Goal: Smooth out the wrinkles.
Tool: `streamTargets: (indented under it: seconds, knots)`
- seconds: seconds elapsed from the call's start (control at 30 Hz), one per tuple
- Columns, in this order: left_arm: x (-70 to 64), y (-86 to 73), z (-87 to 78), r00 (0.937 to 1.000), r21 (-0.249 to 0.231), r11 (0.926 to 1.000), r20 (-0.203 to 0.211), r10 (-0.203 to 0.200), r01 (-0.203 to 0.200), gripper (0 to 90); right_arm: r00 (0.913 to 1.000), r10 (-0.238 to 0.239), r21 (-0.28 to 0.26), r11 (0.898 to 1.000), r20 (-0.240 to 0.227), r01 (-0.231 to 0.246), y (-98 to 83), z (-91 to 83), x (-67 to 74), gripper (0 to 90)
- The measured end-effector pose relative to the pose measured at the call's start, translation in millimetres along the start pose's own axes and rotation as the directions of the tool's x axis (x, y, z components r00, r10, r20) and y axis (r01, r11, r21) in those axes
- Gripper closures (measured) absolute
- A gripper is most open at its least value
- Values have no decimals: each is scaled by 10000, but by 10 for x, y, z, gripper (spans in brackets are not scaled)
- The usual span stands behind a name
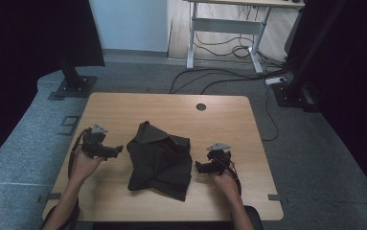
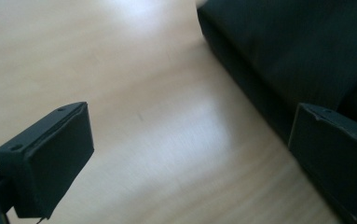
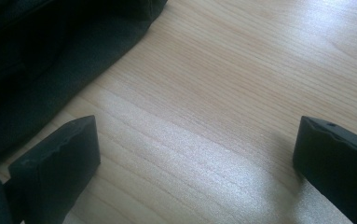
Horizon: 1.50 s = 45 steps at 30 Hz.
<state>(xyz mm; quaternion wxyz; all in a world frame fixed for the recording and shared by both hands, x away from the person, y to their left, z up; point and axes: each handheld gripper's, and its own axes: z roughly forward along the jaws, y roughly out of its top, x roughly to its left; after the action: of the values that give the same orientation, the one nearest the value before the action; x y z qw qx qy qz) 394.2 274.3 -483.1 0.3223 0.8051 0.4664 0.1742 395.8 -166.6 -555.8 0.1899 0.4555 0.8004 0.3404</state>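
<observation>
Both claws gape empty, so slide your left gripper and right gripper low under the cloth edges at frame centre.

Both forearms come in from the bottom of the high view, the left gripper and the right gripper point in toward each other, both low and level, and each has its jaws wide apart with nothing between them.
</observation>
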Motion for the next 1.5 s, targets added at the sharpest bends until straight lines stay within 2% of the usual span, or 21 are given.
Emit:
streamTargets:
  seconds: [0.07,0.17,0.3,0.43,0.5,0.6,0.7,0.73,0.87,0.93,1.03,1.13,1.2,1.27,1.37,1.5]
  knots:
    - [-86,-101,109,9997,192,9998,251,44,-49,0,10000,3,-1,10000,8,-3,0,0,0,2]
    - [-236,-151,231,9976,330,9992,653,207,-229,0,10000,18,-2,10000,13,-18,-1,0,2,1]
    - [-431,-78,314,9944,106,9987,935,487,-499,0,10000,26,-1,10000,19,-26,-1,0,3,1]
    - [-621,19,307,9890,-142,9960,1178,897,-887,0,10000,21,2,10000,16,-21,-1,0,3,0]
    - [-742,35,288,9842,-221,9931,1324,1173,-1154,0,10000,15,6,10000,24,-15,-1,1,3,0]
    - [-940,6,266,9737,-205,9866,1588,1632,-1620,0,10000,13,8,10000,22,-13,-1,1,3,0]
    - [-1083,-51,252,9665,-127,9802,1649,1969,-1976,0,10000,16,9,10000,24,-16,-1,1,4,0]
    - [-1140,-82,250,9620,-52,9762,1689,2144,-2166,0,10000,-5,3,10000,31,5,-1,1,3,0]
    - [-1263,-129,195,9508,-14,9636,1616,2641,-2674,0,10000,9,12,10000,20,-9,-1,1,4,0]
    - [-1275,-115,145,9491,-168,9629,1650,2684,-2694,0,10000,6,16,10000,17,-6,-1,1,4,0]
    - [-1246,-89,96,9544,-332,9655,1459,2604,-2583,0,10000,0,19,10000,10,0,-1,1,4,0]
    - [-1165,-112,111,9658,-322,9735,1224,2285,-2263,0,9999,-57,164,9998,-88,59,7,-9,-9,3]
    - [-1107,-164,152,9713,-181,9773,1081,2119,-2112,0,9999,24,375,9993,-101,-21,35,-37,-34,68]
    - [-1063,-222,199,9737,1,9766,776,2143,-2150,0,9994,235,390,9990,-269,-224,57,-72,-63,97]
    - [-999,-294,243,9807,-16,9857,1002,1681,-1688,0,9995,154,183,9997,-274,-149,130,-167,-61,97]
    - [-1007,-369,265,9836,-5,9878,924,1549,-1556,0,9986,-164,-334,9993,-498,147,304,-326,32,100]
